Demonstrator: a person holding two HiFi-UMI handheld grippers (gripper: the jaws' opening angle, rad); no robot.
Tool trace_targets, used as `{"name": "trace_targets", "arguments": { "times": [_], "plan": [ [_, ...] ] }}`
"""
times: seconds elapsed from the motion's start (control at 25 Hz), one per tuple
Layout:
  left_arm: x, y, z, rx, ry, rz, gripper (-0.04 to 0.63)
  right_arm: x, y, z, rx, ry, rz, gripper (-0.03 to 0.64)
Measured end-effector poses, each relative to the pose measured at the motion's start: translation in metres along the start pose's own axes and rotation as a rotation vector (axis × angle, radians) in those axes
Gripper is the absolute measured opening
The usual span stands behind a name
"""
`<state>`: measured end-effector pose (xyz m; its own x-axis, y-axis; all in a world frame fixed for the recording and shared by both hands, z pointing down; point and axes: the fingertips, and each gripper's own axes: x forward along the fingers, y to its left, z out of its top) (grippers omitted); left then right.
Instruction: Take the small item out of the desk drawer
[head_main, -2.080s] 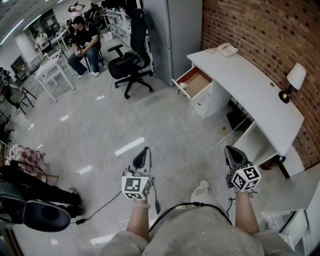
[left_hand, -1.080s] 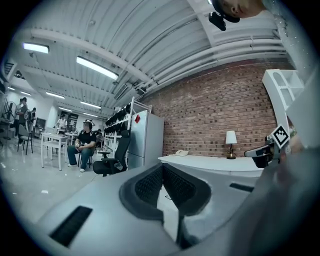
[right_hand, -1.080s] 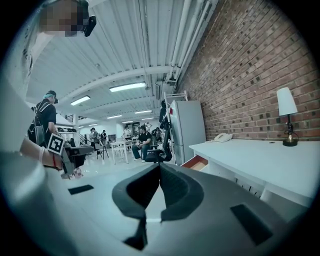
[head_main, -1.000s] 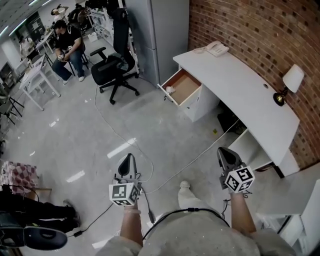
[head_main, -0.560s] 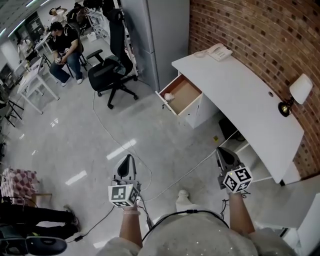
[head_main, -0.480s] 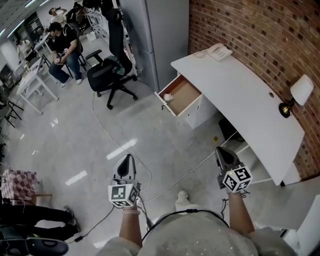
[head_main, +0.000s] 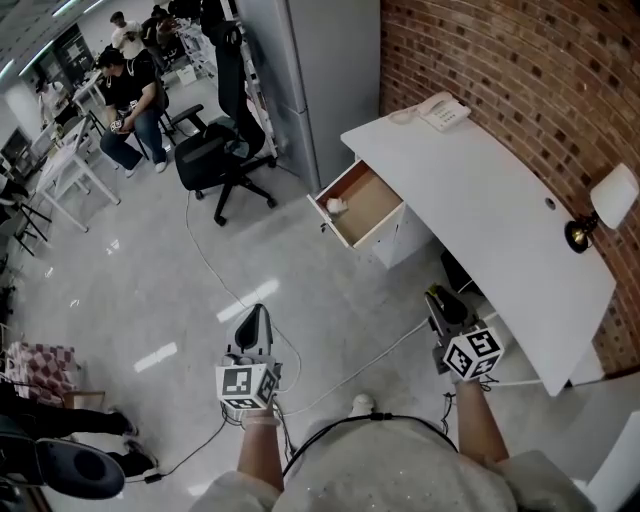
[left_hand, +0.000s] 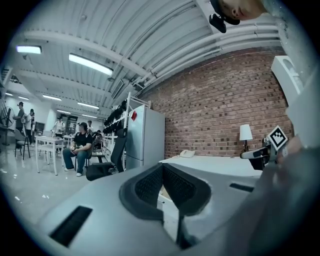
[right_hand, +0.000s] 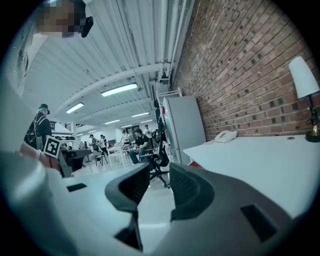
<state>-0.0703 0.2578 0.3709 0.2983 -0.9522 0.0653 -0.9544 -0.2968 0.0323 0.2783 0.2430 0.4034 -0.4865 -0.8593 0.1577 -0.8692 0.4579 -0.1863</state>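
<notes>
The white desk (head_main: 480, 190) stands against the brick wall with its wooden drawer (head_main: 362, 203) pulled open. A small white item (head_main: 336, 206) lies in the drawer's near left corner. Both grippers are held low over the floor, well short of the drawer. My left gripper (head_main: 254, 322) (left_hand: 162, 172) is shut, its dark pads (left_hand: 150, 186) pressed together with nothing between them. My right gripper (head_main: 438, 303) (right_hand: 159, 172) is opening: a gap shows between its pads (right_hand: 185, 187), and nothing is in it. It points past the desk's edge (right_hand: 260, 155).
A black office chair (head_main: 215, 150) and a tall grey cabinet (head_main: 320, 60) stand left of the drawer. A cable (head_main: 215, 270) runs across the glossy floor. A telephone (head_main: 445, 112) and a lamp (head_main: 603, 200) are at the desk. People sit at tables (head_main: 125, 90) far left.
The person has walked closer to the desk, so the open drawer and desk fill more of the view. Both grippers stay low in front of the body.
</notes>
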Motion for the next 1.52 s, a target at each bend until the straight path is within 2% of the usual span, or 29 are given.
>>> {"name": "trace_targets", "arguments": {
  "times": [0.56, 0.92, 1.08, 1.52],
  "plan": [
    [0.036, 0.017, -0.011, 0.001, 0.052, 0.038, 0.0, 0.04, -0.02, -0.012, 0.047, 0.046, 0.041, 0.141],
    [0.123, 0.04, -0.011, -0.01, 0.044, -0.022, 0.0, 0.104, -0.048, -0.006, 0.07, 0.058, 0.007, 0.141],
    [0.164, 0.054, -0.014, -0.005, 0.069, -0.063, 0.0, 0.143, -0.055, -0.005, 0.077, 0.093, -0.001, 0.141],
    [0.258, 0.119, -0.024, -0.029, 0.111, -0.097, 0.0, 0.254, -0.065, -0.019, 0.126, 0.186, -0.012, 0.138]
  ]
}}
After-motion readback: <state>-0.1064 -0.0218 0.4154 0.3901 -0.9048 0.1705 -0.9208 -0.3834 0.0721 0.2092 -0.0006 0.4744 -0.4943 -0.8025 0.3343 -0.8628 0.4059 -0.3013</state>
